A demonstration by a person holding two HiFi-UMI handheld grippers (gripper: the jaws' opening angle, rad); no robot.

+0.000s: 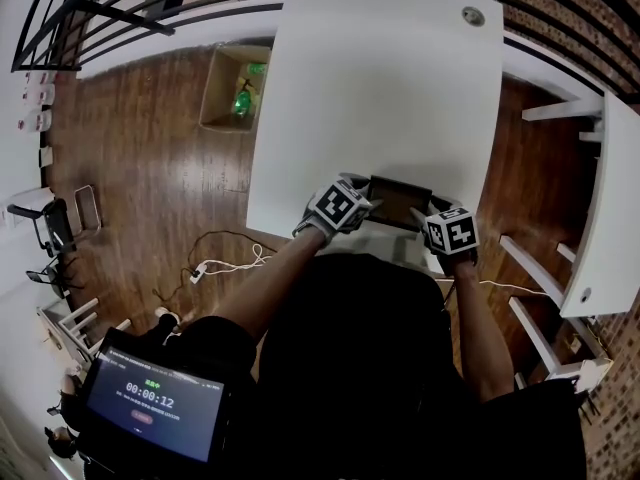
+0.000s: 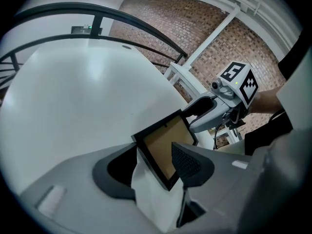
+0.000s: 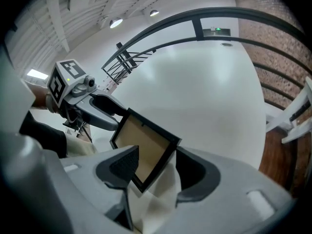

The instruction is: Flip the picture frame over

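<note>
A picture frame point(image 1: 400, 200) with a black border lies brown back up near the front edge of the white table point(image 1: 380, 88). My left gripper point(image 1: 365, 206) is at its left end and my right gripper point(image 1: 425, 218) at its right end. In the left gripper view the frame's near corner point(image 2: 163, 145) sits between the wide jaws of the left gripper point(image 2: 153, 167), with no pad seen pressing on it. The right gripper view mirrors this: the frame point(image 3: 144, 140) lies between the spread jaws of the right gripper point(image 3: 156, 167). Each view shows the other gripper at the frame's far end.
A cardboard box point(image 1: 235, 88) with green bottles stands on the wood floor left of the table. White cables point(image 1: 225, 263) lie on the floor. White furniture point(image 1: 610, 218) stands to the right, and a dark railing point(image 1: 120, 8) runs behind. A tablet point(image 1: 155, 403) shows a timer.
</note>
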